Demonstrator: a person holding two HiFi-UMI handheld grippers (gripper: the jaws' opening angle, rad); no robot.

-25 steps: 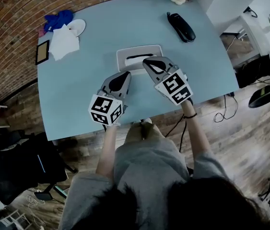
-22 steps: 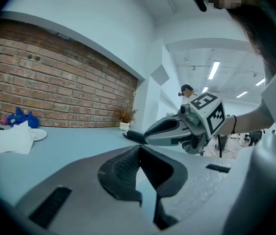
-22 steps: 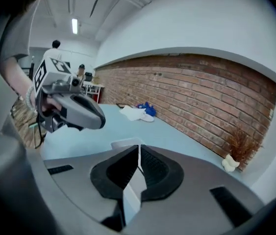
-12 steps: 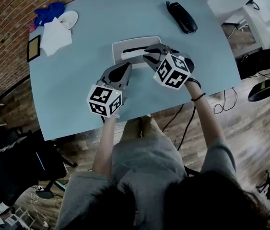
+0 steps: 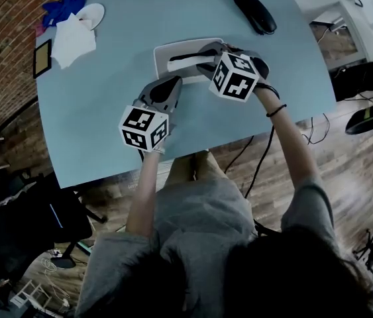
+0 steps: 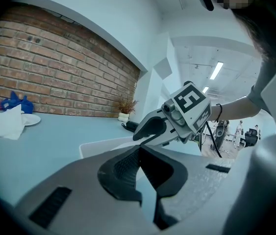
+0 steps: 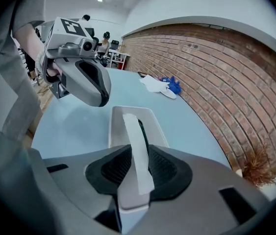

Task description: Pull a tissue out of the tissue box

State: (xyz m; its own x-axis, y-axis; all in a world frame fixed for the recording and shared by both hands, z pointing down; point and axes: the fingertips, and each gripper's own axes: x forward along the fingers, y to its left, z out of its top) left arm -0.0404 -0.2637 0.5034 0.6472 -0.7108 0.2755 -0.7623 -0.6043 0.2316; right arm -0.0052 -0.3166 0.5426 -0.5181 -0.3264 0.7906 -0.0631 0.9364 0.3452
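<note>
Blue table (image 5: 106, 118) bears tissue box (image 5: 161, 58); right gripper (image 7: 138, 153) fingers (image 7: 114, 169) pinch its tissue (image 7: 133, 126), left gripper (image 6: 138, 152) fingers (image 6: 122, 169) pressed together.

One table (image 5: 140, 18) carries one tissue box (image 5: 161, 53) with one tissue (image 5: 185, 59) rising from it, one black handset (image 5: 254, 10), one white plate (image 5: 95, 13), one blue cloth (image 5: 60, 6), one heap of white paper (image 5: 72, 40), one small picture frame (image 5: 40, 58) and one potted plant (image 7: 255, 168). Two tools: left tool (image 5: 168, 85), right tool (image 5: 203, 57).
</note>
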